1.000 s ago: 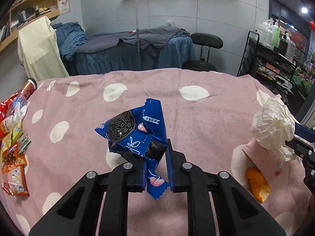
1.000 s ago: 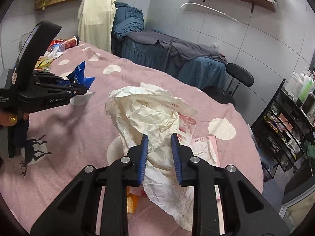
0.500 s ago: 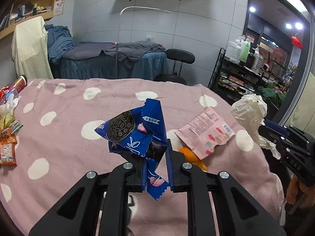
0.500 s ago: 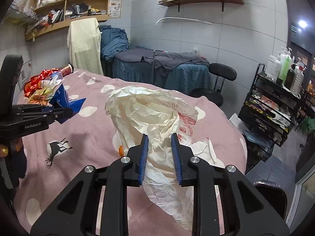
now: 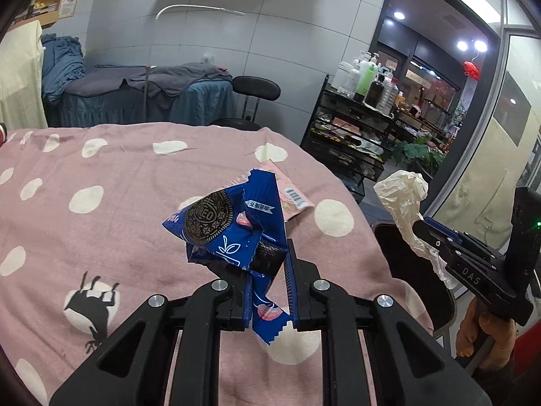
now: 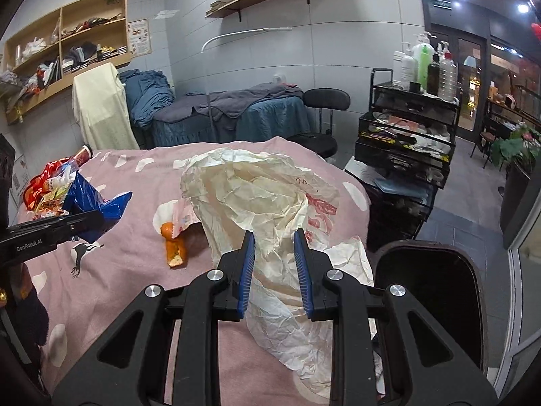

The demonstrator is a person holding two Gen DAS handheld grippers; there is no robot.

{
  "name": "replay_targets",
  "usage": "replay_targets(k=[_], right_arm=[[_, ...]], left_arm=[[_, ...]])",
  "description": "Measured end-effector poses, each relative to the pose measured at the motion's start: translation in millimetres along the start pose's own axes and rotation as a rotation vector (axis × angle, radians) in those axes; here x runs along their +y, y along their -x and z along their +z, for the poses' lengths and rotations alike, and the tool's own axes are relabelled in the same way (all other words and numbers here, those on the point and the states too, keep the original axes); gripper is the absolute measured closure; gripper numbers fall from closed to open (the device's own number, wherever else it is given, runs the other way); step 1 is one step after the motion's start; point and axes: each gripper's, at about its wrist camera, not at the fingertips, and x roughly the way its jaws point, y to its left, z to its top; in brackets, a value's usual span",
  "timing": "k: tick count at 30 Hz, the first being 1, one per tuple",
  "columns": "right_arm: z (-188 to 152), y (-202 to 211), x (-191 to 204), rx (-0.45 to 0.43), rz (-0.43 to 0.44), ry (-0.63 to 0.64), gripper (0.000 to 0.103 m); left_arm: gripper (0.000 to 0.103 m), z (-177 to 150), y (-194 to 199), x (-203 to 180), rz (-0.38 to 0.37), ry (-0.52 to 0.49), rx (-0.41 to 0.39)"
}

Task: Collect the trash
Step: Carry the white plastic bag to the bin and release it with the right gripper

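My left gripper [image 5: 267,284] is shut on a crumpled blue Oreo wrapper [image 5: 230,226], held above the pink spotted bedcover [image 5: 101,230]. My right gripper [image 6: 274,267] is shut on a crumpled cream paper bag [image 6: 257,196] with red print. A black trash bin [image 6: 426,291] stands open just past the bed's right edge, to the right of the paper bag. In the left wrist view the right gripper [image 5: 436,237] and its paper bag [image 5: 402,193] hang over that bin [image 5: 405,264]. In the right wrist view the left gripper [image 6: 81,223] holds the blue wrapper [image 6: 91,203] at the left.
An orange peel [image 6: 174,243] and a pink snack packet [image 6: 184,216] lie on the bedcover. A heap of snack wrappers [image 6: 47,189] sits at the far left. A black wire rack [image 6: 409,142] with bottles, a black stool [image 6: 324,101] and a massage bed [image 6: 230,115] stand behind.
Both grippers have swung to the right across the bed with their loads still held. The bed's right edge and the black bin have come into view.
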Motion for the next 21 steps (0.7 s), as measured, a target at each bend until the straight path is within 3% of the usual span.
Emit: replay_targets(k=[11,21], right_arm=[[-34.5,18.6,-70.0,0.020,-0.142,-0.145,0.078],[-71.6,7.7,-128.4,0.120,-0.245,-0.272,0.078]], left_arm=[[0.087,-5.3,-15.2,-50.8,-0.092,-0.061,0.035],[0.087,-10.0,-31.1,-87.9,-0.147,-0.110,0.076]])
